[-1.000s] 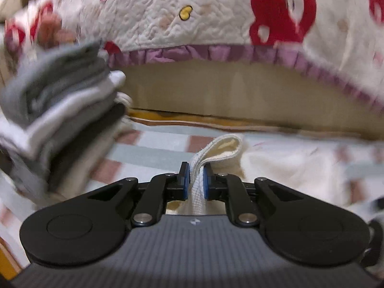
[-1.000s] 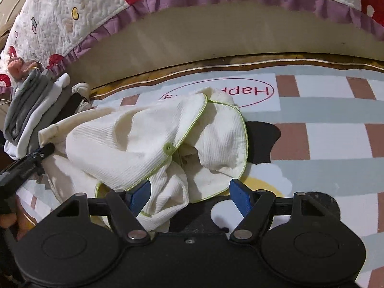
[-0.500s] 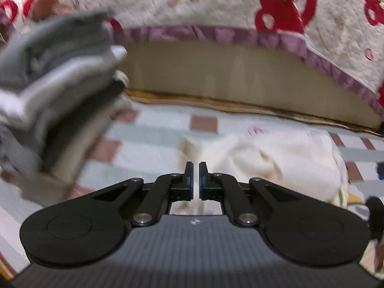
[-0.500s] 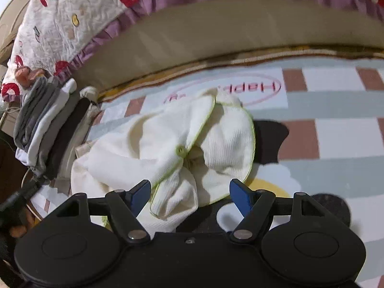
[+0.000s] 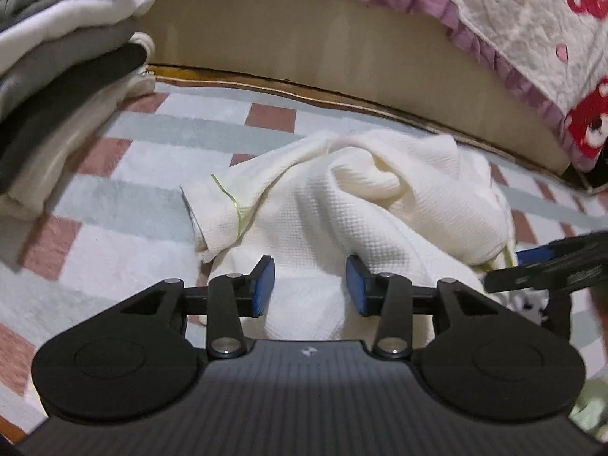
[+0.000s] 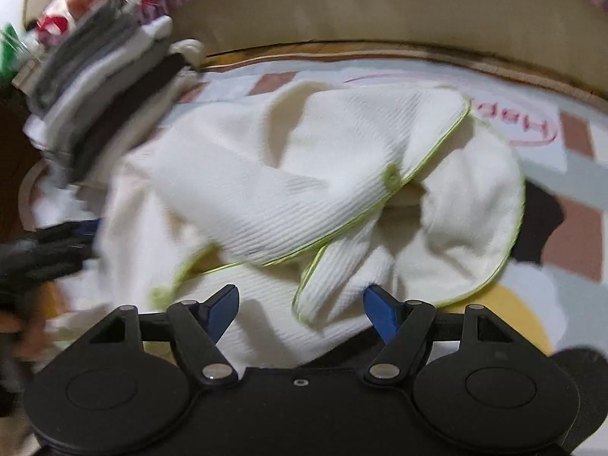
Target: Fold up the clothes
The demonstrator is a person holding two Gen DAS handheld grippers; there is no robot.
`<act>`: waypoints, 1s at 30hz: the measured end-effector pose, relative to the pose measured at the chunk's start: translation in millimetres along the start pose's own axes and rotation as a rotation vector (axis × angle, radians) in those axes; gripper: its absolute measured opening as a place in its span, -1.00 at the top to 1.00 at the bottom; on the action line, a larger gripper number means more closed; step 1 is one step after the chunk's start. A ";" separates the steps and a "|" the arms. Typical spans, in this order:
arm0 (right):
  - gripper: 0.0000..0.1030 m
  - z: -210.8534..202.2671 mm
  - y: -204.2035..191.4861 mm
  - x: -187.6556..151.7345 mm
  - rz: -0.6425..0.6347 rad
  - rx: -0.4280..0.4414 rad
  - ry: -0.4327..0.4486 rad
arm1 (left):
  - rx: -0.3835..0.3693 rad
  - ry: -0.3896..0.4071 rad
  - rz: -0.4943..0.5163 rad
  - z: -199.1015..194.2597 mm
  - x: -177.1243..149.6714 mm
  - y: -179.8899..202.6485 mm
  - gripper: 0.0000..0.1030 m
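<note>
Left-wrist view: the left gripper [image 5: 309,285] stands with its jaws spread apart, a ridge of the cream garment [image 5: 364,205] rising between the two blue pads [image 5: 263,285] without being pinched. The garment, a waffle-knit piece edged with thin green piping, lies crumpled on the checked mat [image 5: 125,197] of pale grey, white and reddish-brown squares. A cuff-like end of the cloth points toward the left. At upper left, a stack of folded clothes [image 5: 64,76] in grey, white and black layers rests on the mat, apart from the garment. Behind both runs a tan bed base [image 5: 304,45], overhung by a white quilt [image 5: 532,11] with red motifs and a purple frill. At the right edge the right gripper [image 5: 551,262] appears, blurred, just beside the garment.

Right-wrist view: the right gripper [image 6: 300,304] is likewise spread wide, empty, with a piped flap of the garment [image 6: 304,174] lying between and beyond its pads [image 6: 380,311]. A green button [image 6: 391,178] sits on the piped edge. The stack [image 6: 102,91] stands at upper left, touching or just beside the cloth; which one cannot be told through the blur. Red lettering on the mat [image 6: 570,174] shows past the garment.
</note>
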State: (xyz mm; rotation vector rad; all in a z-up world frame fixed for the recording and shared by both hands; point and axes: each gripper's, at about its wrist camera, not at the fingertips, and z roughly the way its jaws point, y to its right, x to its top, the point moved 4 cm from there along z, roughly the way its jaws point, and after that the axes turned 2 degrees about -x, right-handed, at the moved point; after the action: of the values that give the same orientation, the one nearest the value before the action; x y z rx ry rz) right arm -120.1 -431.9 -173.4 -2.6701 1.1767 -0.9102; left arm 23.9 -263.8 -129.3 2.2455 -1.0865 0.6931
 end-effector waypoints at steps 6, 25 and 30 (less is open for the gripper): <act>0.65 -6.6 3.3 17.2 -0.074 -0.122 0.166 | -0.036 0.026 -0.029 -6.7 1.8 -1.2 0.20; 0.34 -69.8 145.6 36.1 0.346 -0.573 0.121 | -0.087 0.004 0.133 -1.4 -12.2 36.1 0.02; -0.09 -94.5 107.7 19.6 0.456 -0.232 0.110 | -0.127 -0.014 0.162 1.7 -21.3 45.8 -0.05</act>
State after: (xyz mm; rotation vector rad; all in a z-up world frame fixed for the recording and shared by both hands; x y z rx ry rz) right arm -231.5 -506.3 -119.1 -2.3601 1.9158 -0.8898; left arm -24.5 -277.6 -133.0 2.0742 -1.2932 0.6550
